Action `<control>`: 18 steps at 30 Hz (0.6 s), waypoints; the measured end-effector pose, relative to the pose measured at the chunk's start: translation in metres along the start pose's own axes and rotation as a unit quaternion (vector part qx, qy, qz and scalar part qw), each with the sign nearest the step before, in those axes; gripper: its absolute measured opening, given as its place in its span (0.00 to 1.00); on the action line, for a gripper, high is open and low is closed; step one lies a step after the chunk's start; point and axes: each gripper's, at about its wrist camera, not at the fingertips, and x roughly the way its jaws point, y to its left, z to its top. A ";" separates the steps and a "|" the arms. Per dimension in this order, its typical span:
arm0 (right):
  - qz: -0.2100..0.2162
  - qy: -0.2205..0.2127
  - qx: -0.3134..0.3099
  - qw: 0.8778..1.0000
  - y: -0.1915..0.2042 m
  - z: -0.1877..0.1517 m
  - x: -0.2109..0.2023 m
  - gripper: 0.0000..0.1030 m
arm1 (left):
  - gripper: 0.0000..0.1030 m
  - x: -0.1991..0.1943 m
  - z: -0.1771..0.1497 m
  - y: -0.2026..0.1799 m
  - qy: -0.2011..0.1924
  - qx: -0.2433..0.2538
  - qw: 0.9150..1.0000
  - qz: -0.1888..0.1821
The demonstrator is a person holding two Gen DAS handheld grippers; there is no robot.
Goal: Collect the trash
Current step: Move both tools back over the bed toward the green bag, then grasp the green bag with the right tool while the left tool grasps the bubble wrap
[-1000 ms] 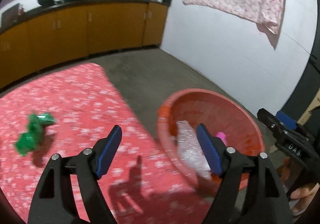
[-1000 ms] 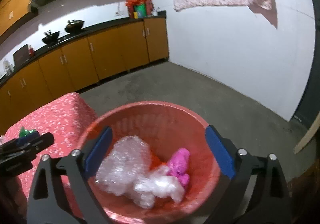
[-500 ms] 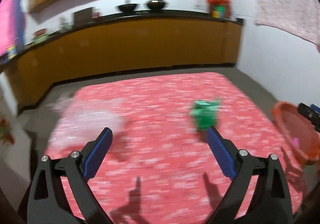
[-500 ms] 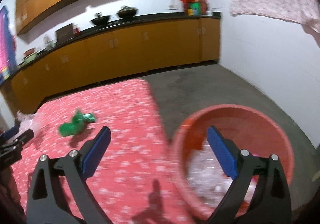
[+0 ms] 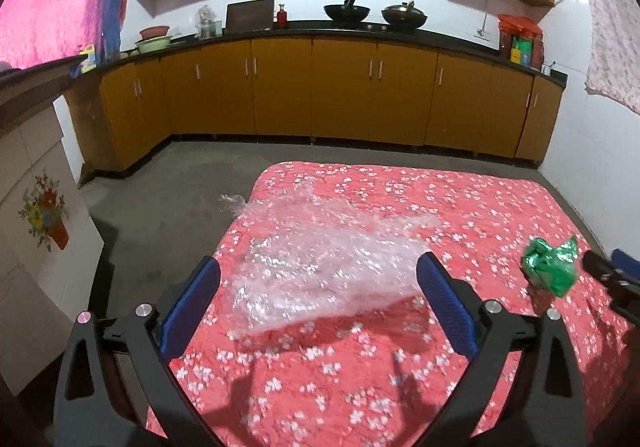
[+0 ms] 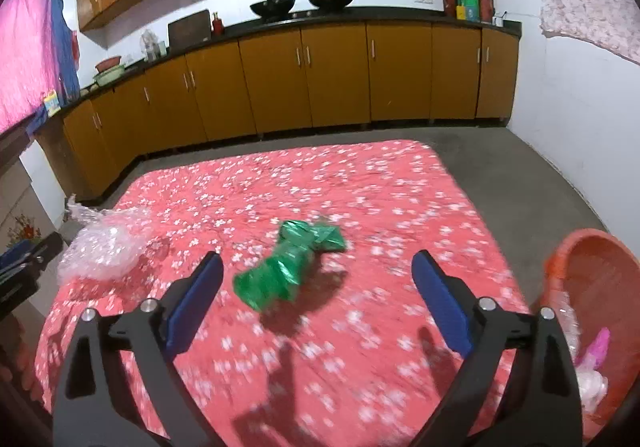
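Observation:
A clear bubble-wrap sheet [image 5: 320, 259] lies on the red flowered table [image 5: 400, 387] near its left edge; it also shows in the right wrist view [image 6: 104, 247]. My left gripper [image 5: 318, 307] is open and empty just before it. A crumpled green foil wrapper [image 6: 290, 265] lies mid-table, also seen in the left wrist view [image 5: 550, 267]. My right gripper [image 6: 318, 297] is open and empty, just short of the wrapper. The orange basin [image 6: 600, 287] at the right holds bubble wrap and a pink piece.
Orange kitchen cabinets [image 5: 340, 95] with a black counter run along the back wall. A grey concrete floor [image 5: 160, 207] surrounds the table. A white cabinet with a flower sticker [image 5: 32, 247] stands at the left. Cloths hang at both sides.
Both grippers have swung left, away from the basin and over the table. The left one now faces the bubble wrap and the right one faces the green wrapper. Both stayed open.

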 end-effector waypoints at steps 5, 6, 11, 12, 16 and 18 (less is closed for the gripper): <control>-0.014 0.035 -0.011 0.999 0.014 0.005 0.040 0.84 | 0.98 0.014 0.003 0.002 0.003 0.012 1.000 -0.001; -0.019 0.042 -0.013 0.999 0.015 0.006 0.047 0.83 | 0.98 0.020 0.003 0.002 0.008 0.015 1.000 -0.001; -0.025 0.081 -0.015 0.996 0.016 0.004 0.070 0.75 | 0.98 0.041 0.001 0.003 0.037 0.010 0.999 -0.004; -0.025 0.089 -0.012 0.996 0.015 0.004 0.073 0.74 | 0.98 0.045 -0.001 0.002 0.042 0.007 0.999 -0.005; -0.020 0.108 0.001 0.994 0.010 0.003 0.081 0.62 | 0.98 0.059 -0.001 0.003 0.060 -0.002 0.998 -0.011; -0.016 0.117 0.008 0.993 0.007 0.002 0.083 0.55 | 0.98 0.065 0.000 0.001 0.068 -0.001 0.998 -0.013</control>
